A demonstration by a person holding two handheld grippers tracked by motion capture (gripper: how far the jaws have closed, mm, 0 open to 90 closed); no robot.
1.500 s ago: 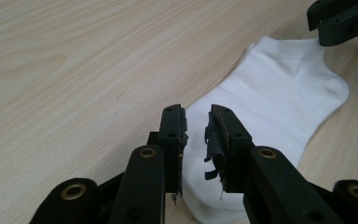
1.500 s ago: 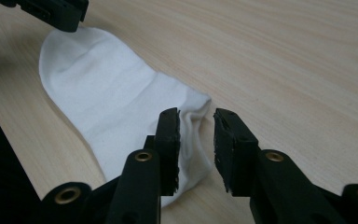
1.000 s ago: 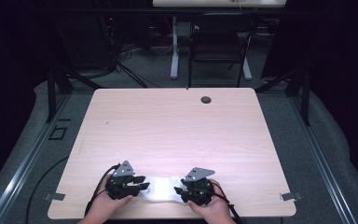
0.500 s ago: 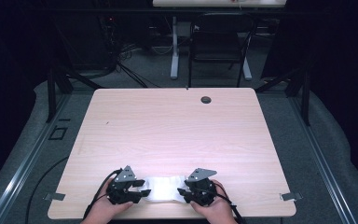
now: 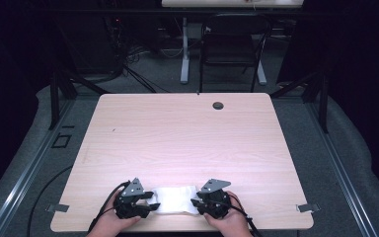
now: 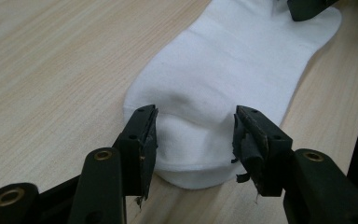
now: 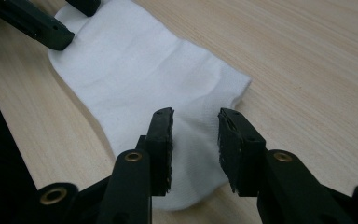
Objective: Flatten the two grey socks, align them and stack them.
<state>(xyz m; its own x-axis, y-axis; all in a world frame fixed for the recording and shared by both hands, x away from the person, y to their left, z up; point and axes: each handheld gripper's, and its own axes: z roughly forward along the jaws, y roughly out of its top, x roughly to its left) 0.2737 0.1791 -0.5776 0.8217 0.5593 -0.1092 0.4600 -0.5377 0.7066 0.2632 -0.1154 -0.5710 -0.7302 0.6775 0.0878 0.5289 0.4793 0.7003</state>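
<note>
We've got the white sock [image 5: 176, 199] lying flat near the front edge of the table [image 5: 187, 133], stretched sideways between our two grippers. The left gripper [image 6: 193, 140] sits at the sock's rounded end, jaws apart with the fabric between them, not pinching; they've just been opening. The right gripper [image 7: 195, 140] straddles the sock's other end, jaws also apart but just been closing in a bit, pads not pressing the cloth yet as far as we can tell. One at each end makes sense for pulling the sock flat or folding it. Compared with a second ago, the sock looks flatter and more spread out, and the left gripper has backed off from it.
</note>
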